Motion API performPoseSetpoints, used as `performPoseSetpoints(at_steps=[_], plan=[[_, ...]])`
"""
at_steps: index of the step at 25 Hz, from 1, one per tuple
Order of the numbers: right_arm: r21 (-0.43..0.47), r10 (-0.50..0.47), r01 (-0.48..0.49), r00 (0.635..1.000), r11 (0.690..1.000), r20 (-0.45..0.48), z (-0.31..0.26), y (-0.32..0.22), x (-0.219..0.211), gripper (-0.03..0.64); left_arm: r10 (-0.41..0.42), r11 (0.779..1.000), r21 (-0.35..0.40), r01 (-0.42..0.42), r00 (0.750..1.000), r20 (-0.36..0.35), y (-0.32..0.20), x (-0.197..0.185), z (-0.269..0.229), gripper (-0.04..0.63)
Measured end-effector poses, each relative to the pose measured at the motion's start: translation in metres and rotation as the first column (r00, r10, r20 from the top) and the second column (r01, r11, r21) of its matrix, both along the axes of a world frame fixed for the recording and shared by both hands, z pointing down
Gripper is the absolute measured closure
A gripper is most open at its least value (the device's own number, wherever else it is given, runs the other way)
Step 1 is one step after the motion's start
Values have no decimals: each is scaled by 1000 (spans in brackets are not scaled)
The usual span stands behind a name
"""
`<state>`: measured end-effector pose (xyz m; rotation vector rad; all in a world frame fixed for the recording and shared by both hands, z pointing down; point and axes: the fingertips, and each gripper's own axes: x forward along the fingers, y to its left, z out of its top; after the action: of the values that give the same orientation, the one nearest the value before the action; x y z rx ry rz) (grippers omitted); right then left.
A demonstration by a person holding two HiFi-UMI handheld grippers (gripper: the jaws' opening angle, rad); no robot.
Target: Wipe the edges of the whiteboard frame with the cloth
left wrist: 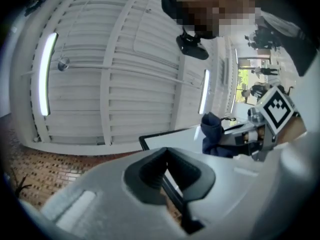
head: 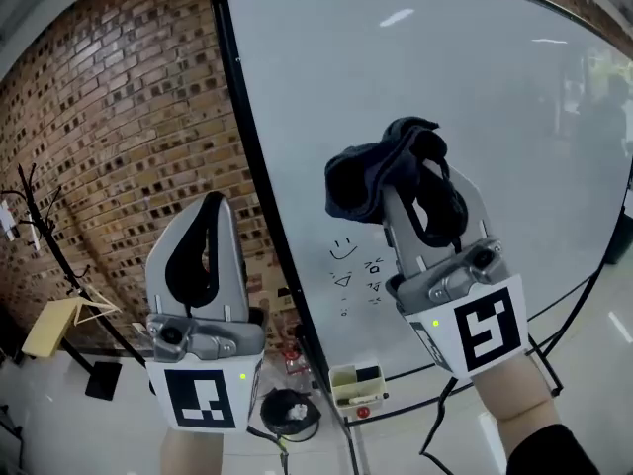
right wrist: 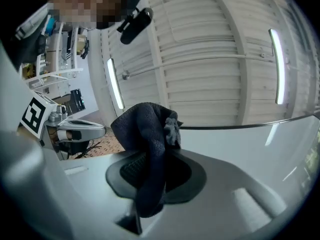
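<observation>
Apparently barely started. No sign of wiping on the black whiteboard frame (head: 254, 146) so far; likely all edges to go. Gripping a bunched dark cloth (head: 391, 171) in the right tool (head: 415, 176), pinched tight on it, up in front of the board face, just right of the frame's left edge. Can't confirm contact with the board. Holding the left tool (head: 213, 204) pressed together, empty, left of that edge, in front of the brick wall (head: 119, 117).

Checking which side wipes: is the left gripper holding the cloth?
No, the left gripper holds nothing between its jaws; the dark cloth is clamped in the right gripper.
</observation>
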<state>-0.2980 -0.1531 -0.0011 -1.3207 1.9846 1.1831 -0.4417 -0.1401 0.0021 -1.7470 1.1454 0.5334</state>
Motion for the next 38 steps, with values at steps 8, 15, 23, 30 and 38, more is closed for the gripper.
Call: performPoseSetpoints(at_steps=[8, 15, 23, 30, 38], plan=[[-245, -119, 121, 993, 962, 24, 165, 18, -8, 555, 17, 977, -212, -20, 1000, -16, -7, 33, 144, 592], [-495, -110, 88, 994, 864, -14, 275, 17, -3, 555, -15, 870, -493, 3, 1000, -21, -27, 48, 261, 592], [-697, -114, 120, 992, 707, 54, 365, 15, 9, 555, -33, 662, -749, -8, 999, -39, -23, 58, 386, 591], [-819, -196, 101, 980, 565, -15, 429, 23, -13, 558, -53, 591, -806, -28, 996, -73, -7, 57, 429, 591], [-847, -208, 60, 976, 529, -60, 444, 20, -8, 560, -48, 577, -817, -23, 997, -61, -2, 64, 435, 592]])
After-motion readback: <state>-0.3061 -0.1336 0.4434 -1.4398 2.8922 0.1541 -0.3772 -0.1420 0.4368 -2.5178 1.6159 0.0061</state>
